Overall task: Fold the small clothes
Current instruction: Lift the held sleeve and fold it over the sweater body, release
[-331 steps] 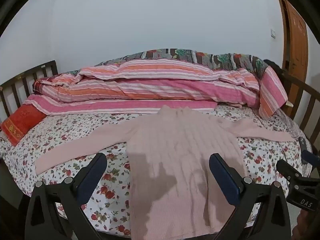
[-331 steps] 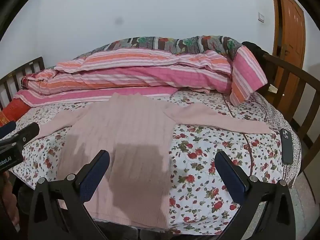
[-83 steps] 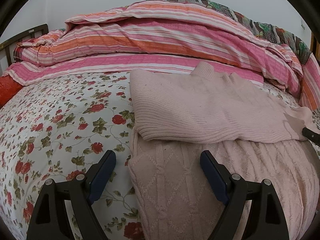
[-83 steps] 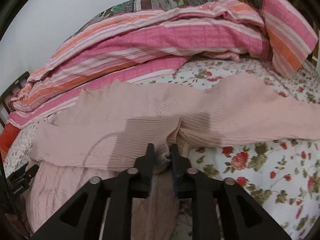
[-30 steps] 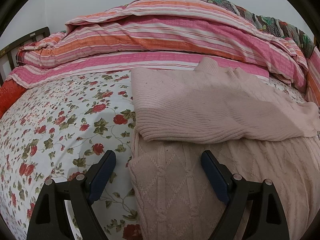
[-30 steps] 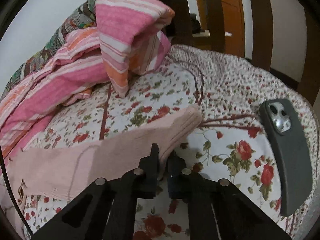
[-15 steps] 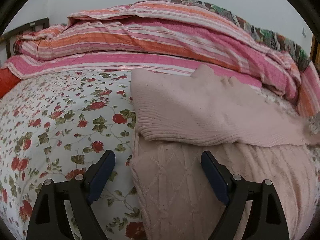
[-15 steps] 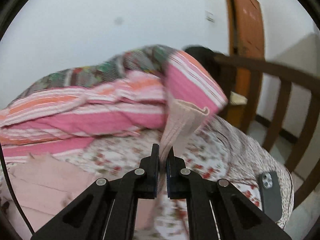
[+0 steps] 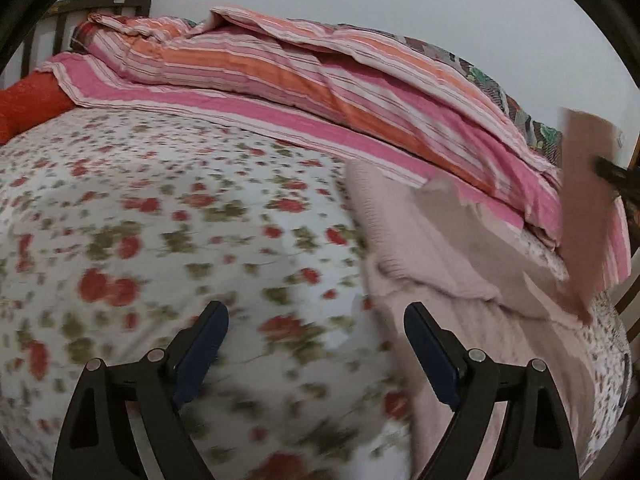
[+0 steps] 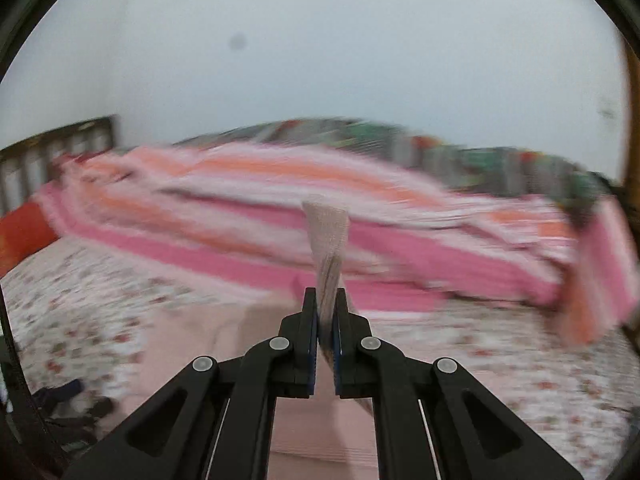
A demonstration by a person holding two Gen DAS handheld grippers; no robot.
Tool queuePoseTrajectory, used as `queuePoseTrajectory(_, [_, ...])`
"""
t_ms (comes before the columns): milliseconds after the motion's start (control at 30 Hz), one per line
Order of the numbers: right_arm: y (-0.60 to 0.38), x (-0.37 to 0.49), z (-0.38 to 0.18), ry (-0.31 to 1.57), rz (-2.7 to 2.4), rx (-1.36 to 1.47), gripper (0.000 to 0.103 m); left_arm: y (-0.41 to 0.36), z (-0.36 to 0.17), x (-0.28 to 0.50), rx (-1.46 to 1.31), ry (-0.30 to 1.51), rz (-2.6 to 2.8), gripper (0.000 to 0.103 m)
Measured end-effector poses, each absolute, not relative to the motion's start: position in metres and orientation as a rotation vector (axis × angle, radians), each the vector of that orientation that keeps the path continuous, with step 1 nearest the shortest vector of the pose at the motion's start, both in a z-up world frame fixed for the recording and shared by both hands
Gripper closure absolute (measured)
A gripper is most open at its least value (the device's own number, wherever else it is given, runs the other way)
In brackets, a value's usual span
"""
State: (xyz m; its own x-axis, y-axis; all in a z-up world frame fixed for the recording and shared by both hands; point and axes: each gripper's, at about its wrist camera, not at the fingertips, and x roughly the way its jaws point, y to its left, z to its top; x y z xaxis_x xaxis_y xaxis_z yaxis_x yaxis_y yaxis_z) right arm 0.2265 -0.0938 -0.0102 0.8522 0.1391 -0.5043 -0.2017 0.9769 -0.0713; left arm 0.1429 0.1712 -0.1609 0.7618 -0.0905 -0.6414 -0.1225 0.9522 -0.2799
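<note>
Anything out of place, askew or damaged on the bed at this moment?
Nothing damaged. The pink sweater lies at the bed's right side, one sleeve raised off the floral sheet in the right gripper, jaws shut on it. The left gripper is open over the sheet. Both views are motion-blurred.

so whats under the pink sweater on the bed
The pink sweater lies on the floral bedsheet, which shows all around it. One sleeve is folded across its body; the right gripper holds the other sleeve up. Anything beneath the body is covered.
</note>
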Motion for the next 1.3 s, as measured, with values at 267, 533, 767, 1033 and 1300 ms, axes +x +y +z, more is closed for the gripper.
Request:
queuePoseTrajectory(267, [0.019, 0.259, -0.103, 0.674, 0.314, -0.209, 0.094, 0.195, -0.157, 0.120, -0.299, 0.698, 0.024, 0.013])
queuePoseTrajectory(533, [0.024, 0.251, -0.134, 0.889, 0.516, -0.201, 0.046, 0.196, -0.156, 0.125, -0.310, 0.711, -0.002, 0.012])
queuePoseTrajectory(767, [-0.089, 0.204, -0.102, 0.714, 0.319, -0.125, 0.043, 0.176, -0.151, 0.138, -0.300, 0.724, -0.104, 0.013])
queuePoseTrajectory(1033, [-0.240, 0.189, -0.122, 0.743, -0.026, 0.026, 0.061, 0.140, -0.129, 0.181, -0.319, 0.709, -0.227, 0.032])
queuePoseTrajectory(1300, [-0.256, 0.184, -0.157, 0.768, -0.034, 0.063, 0.063, 0.123, -0.130, 0.227, -0.270, 0.744, -0.168, 0.052])
